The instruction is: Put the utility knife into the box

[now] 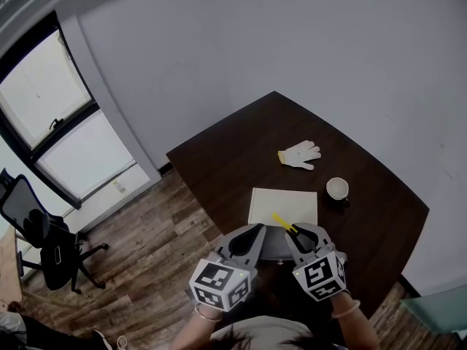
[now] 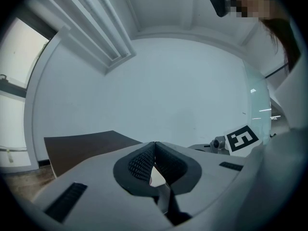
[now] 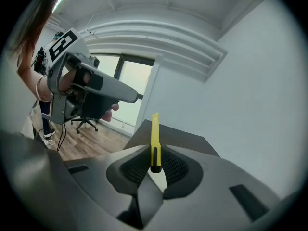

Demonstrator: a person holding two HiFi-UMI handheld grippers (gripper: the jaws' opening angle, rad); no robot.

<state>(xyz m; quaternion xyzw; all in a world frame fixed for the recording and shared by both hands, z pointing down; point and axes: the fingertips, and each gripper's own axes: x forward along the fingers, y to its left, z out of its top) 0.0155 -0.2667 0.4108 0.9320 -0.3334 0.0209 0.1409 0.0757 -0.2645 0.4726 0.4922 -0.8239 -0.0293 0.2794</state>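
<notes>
"Head view: what is in front of me?"

"You look steeply down on a dark brown table (image 1: 241,159). A flat white box (image 1: 284,204) lies near your edge of it. Beyond the box lies a white glove (image 1: 300,154) with a yellow cuff, and to the right of the box stands a small cup (image 1: 337,188). Your two grippers sit side by side at the near edge of the box. An office chair (image 1: 44,243) stands on the wood floor to your left, below a window (image 1: 55,115)."

"Where is the utility knife?"

"Your right gripper (image 1: 292,232) has it. In the right gripper view the jaws are clamped on the yellow utility knife (image 3: 155,134), which sticks out upright past the tips. From the head view, its yellow end (image 1: 280,221) shows over the near edge of the box; I cannot tell whether it touches."

"And my left gripper?"

"In the left gripper view, your left gripper (image 2: 155,144) has its jaws closed together, tips touching, with nothing between them. It sits just beside the right one."
</notes>
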